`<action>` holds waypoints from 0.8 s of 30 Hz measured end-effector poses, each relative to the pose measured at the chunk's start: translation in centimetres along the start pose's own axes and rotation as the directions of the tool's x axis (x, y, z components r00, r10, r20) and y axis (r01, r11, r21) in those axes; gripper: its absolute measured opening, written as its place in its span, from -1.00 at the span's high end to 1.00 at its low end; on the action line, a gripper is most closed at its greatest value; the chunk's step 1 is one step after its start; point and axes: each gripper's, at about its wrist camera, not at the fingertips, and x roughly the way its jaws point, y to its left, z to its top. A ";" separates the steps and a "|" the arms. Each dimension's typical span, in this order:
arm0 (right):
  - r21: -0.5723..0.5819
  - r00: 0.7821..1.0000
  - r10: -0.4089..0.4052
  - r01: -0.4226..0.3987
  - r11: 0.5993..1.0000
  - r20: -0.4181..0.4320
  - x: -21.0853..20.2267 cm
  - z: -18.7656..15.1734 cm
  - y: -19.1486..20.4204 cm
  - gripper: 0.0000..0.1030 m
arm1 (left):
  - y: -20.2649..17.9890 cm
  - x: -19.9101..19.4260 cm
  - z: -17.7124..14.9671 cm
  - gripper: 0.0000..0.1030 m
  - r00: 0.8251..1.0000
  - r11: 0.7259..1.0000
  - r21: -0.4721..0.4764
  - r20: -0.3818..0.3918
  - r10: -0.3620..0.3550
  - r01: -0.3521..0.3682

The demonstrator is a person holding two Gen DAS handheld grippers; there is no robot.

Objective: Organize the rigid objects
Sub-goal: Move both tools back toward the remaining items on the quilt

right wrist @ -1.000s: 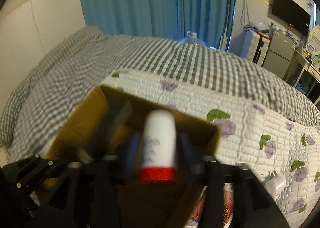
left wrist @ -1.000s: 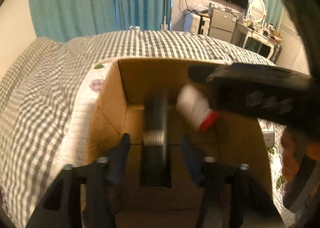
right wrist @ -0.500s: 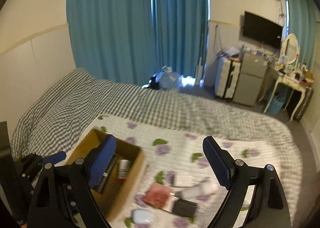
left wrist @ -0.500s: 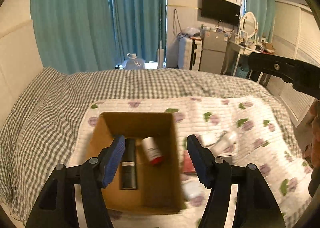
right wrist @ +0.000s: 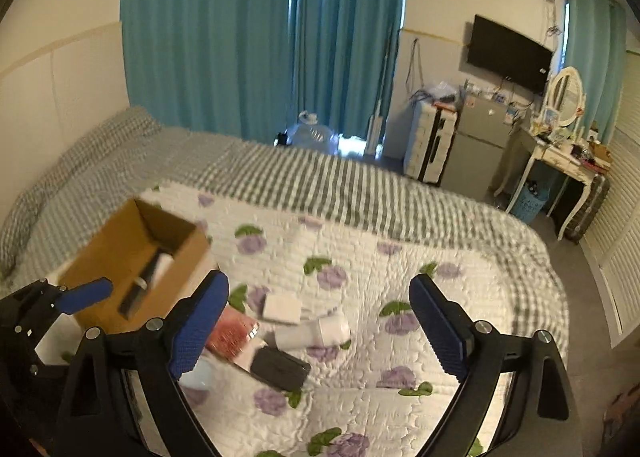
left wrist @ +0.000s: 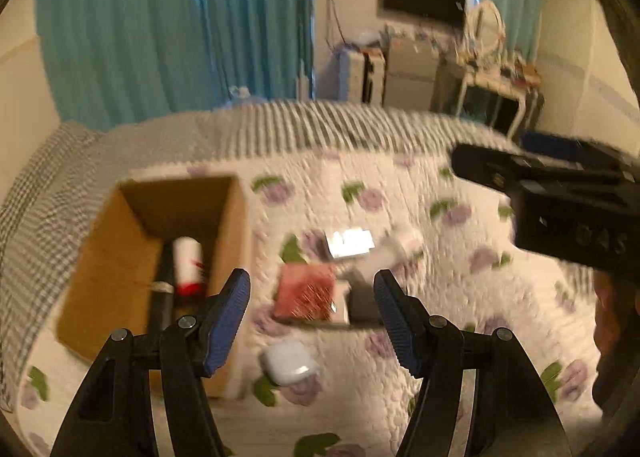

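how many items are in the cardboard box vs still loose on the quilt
In the cardboard box: 2 (white bottle with red cap, black tube)
Loose on the quilt: 5 (red box, white card box, white bottle, black case, white pod case)
Total: 7

Dim warm light; motion blur; fisheye-bent edges.

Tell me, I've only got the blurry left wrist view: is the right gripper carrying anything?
Observer: No. On the right gripper the jaws have just been opening, with nothing between them.
Operator: What's the dark thing beside the red box?
Observer: A flat black case, lying on the quilt right beside that box.
Operator: And the white bottle?
Observer: It lies on its side, just beyond the black case.
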 end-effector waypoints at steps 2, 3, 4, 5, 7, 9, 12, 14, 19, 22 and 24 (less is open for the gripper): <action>0.000 1.000 0.009 -0.009 1.000 -0.018 1.8 -1.6 -0.7 -0.78 | -1.1 2.2 -1.3 -0.31 0.999 0.999 0.018 -0.037 0.028 -0.027; 0.001 0.999 0.016 -0.016 1.000 -0.033 2.9 -2.4 -1.0 -0.78 | -1.3 3.0 -1.9 -0.31 0.998 0.999 0.018 -0.049 0.035 -0.035; -0.004 0.999 0.025 -0.025 1.000 -0.048 3.9 -3.2 -1.1 -0.78 | -1.6 4.3 -2.7 -0.31 0.996 0.999 0.014 -0.071 0.045 -0.044; -0.018 0.997 0.036 -0.037 0.999 -0.073 5.1 -4.1 -1.3 -0.78 | -1.7 5.1 -3.3 -0.31 0.995 0.999 0.008 -0.085 0.053 -0.053; -0.048 0.993 0.036 -0.041 0.998 -0.109 6.8 -5.5 -1.3 -0.78 | -1.7 6.8 -4.8 -0.31 0.990 0.997 0.000 -0.116 0.081 -0.081; -0.113 0.989 0.020 -0.036 0.993 -0.147 8.4 -7.0 -1.2 -0.78 | -1.7 8.0 -5.9 -0.31 0.983 0.994 -0.007 -0.148 0.105 -0.107; -0.128 0.977 0.057 -0.084 0.988 -0.207 10.1 -8.7 -1.5 -0.78 | -1.1 9.7 -7.5 -0.31 0.974 0.989 -0.069 -0.193 0.118 -0.133; -0.116 0.967 0.076 -0.107 0.987 -0.242 10.9 -9.3 -1.9 -0.78 | -0.6 10.1 -8.2 -0.31 0.970 0.981 -0.091 -0.188 0.153 -0.172; -0.116 0.952 0.136 -0.174 0.978 -0.275 11.9 -9.7 -1.8 -0.78 | 1.0 10.1 -9.4 -0.31 0.961 0.958 -0.175 -0.201 0.191 -0.228; -0.161 0.945 0.144 -0.198 0.967 -0.295 12.3 -10.2 -0.8 -0.78 | 1.8 10.3 -10.5 -0.31 0.963 0.955 -0.218 -0.224 0.152 -0.202; -0.196 0.939 0.140 -0.208 0.958 -0.315 12.7 -10.6 0.1 -0.78 | 1.9 10.6 -10.5 -0.31 0.964 0.957 -0.215 -0.220 0.149 -0.197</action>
